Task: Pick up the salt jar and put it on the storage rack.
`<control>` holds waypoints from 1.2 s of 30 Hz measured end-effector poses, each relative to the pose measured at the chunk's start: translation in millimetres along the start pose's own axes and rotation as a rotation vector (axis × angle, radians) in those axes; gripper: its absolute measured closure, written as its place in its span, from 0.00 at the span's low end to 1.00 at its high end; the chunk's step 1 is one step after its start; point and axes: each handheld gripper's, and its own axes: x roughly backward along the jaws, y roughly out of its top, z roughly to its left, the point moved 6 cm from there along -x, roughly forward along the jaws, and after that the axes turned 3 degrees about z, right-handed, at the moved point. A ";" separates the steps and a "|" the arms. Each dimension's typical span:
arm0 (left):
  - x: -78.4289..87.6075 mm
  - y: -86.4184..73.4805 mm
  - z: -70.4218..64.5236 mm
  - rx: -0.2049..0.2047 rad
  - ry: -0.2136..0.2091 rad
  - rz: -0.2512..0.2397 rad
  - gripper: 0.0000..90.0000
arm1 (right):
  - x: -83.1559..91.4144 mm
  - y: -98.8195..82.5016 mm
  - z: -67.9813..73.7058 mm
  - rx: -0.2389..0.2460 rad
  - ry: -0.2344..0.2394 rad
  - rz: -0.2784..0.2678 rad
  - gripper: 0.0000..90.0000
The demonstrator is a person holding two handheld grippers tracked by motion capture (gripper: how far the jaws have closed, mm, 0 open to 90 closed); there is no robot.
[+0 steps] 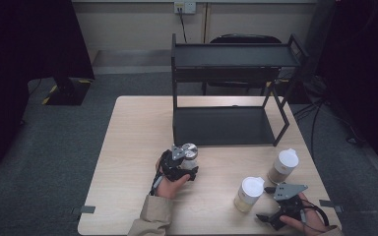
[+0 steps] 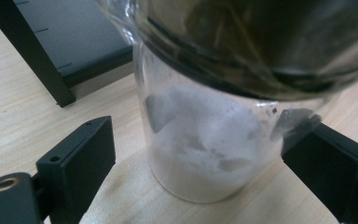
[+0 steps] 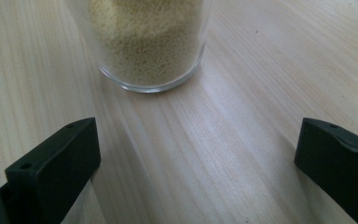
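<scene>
High view: the left gripper [image 1: 186, 164] stands at a clear glass jar with a silver metal lid and white powder inside [image 1: 190, 155], which sits on the pale wooden table [image 1: 128, 147] just in front of the black two-tier metal shelf rack [image 1: 226, 98]. The step in hand appears to be the grasp of this jar; a likely destination is the rack, though that is a judgement only. The right gripper [image 1: 267, 206] rests near the front right corner of the table, just beside a clear glass jar of yellow grains with a white lid [image 1: 249, 192]. A second white-lidded jar with brown contents [image 1: 282, 166] stands farther back on the right.

Left gripper view: the powder jar [image 2: 205, 140] stands upright between the two black jaws. The jaw at the right of the picture seems to touch the glass wall; the jaw at the left stands clear of it with bare table between. The jaws are therefore partly closed and straddle the jar, but do not clamp it. The contact on the right side is hard to confirm through the glass. The next move calls for closing until both pads press the wall, low enough to stay below the lid, then a straight lift.

Right gripper view: the jaws stand wide apart over bare table and hold nothing. The grain jar [image 3: 149, 46] stands ahead of them, untouched.
</scene>
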 end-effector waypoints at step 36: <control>-6.2 4.0 -4.5 -0.041 0.006 -0.005 0.33 | 0.0 0.0 0.0 0.000 0.000 0.000 0.00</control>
